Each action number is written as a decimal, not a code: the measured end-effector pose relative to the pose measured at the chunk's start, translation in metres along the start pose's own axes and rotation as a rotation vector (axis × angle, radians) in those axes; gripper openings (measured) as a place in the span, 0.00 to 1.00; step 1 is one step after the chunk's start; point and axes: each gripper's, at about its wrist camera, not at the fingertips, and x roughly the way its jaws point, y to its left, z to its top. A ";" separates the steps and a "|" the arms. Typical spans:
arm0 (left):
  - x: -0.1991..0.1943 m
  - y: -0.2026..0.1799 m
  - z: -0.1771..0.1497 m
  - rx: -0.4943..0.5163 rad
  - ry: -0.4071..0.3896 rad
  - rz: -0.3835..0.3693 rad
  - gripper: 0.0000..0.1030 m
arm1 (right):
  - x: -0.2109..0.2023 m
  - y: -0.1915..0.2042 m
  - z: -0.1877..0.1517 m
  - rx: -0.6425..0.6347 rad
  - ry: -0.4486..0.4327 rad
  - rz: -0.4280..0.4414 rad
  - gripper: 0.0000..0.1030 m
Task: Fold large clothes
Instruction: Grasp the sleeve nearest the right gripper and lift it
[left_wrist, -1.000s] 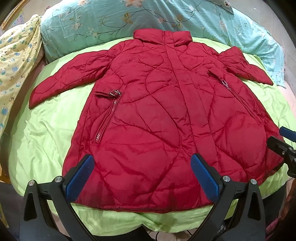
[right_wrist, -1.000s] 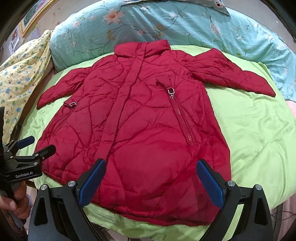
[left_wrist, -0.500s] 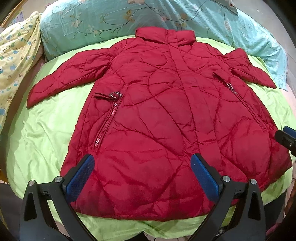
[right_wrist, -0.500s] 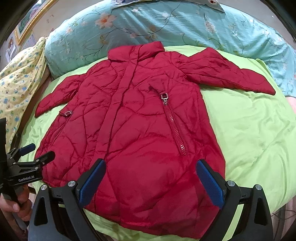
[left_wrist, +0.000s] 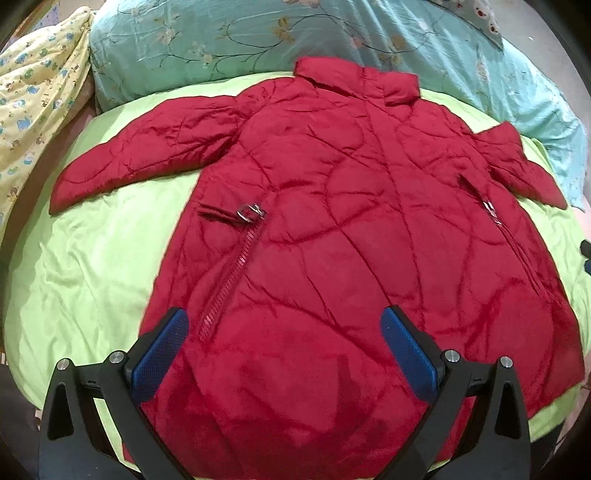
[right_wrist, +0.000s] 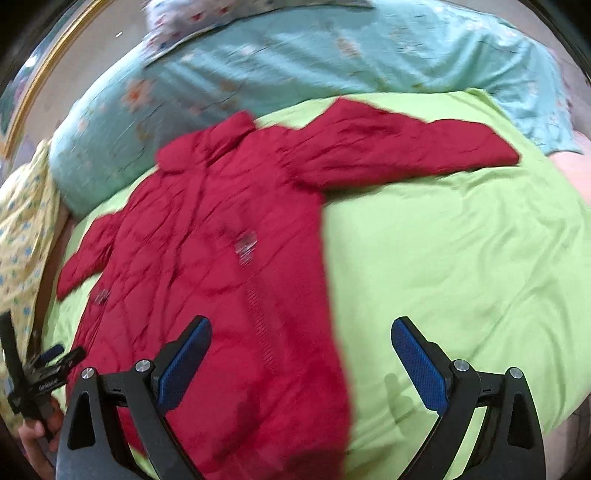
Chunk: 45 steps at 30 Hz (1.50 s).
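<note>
A red quilted coat (left_wrist: 332, 258) is lying flat, front up, on a lime-green bedsheet (left_wrist: 92, 277), sleeves spread. Both the left gripper (left_wrist: 284, 339) and right gripper (right_wrist: 301, 347) are hovering with jaws apart, holding nothing. Folding is apparently not yet begun; the next move calls for seizing a sleeve (right_wrist: 406, 147). A teal floral quilt (left_wrist: 221, 40) is lying beyond; the right view is blurred.

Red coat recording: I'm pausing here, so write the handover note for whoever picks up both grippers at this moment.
Left gripper: open, empty, above the red coat near its hem.
Right gripper: open, empty, straddling the coat's side edge.
The coat lies flat, front up, on the green sheet, collar toward the floral pillow, both sleeves spread out.
Done: coat laid out. Left: every fold; probably sleeves in first.
</note>
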 end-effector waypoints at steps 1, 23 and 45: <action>0.002 0.002 0.003 -0.003 -0.001 0.007 1.00 | 0.003 -0.013 0.008 0.023 -0.006 -0.014 0.96; 0.044 -0.008 0.021 0.002 0.076 0.051 1.00 | 0.120 -0.228 0.138 0.443 -0.142 -0.109 0.65; 0.052 -0.005 0.016 -0.033 0.097 0.015 1.00 | 0.090 -0.168 0.171 0.251 -0.320 0.154 0.12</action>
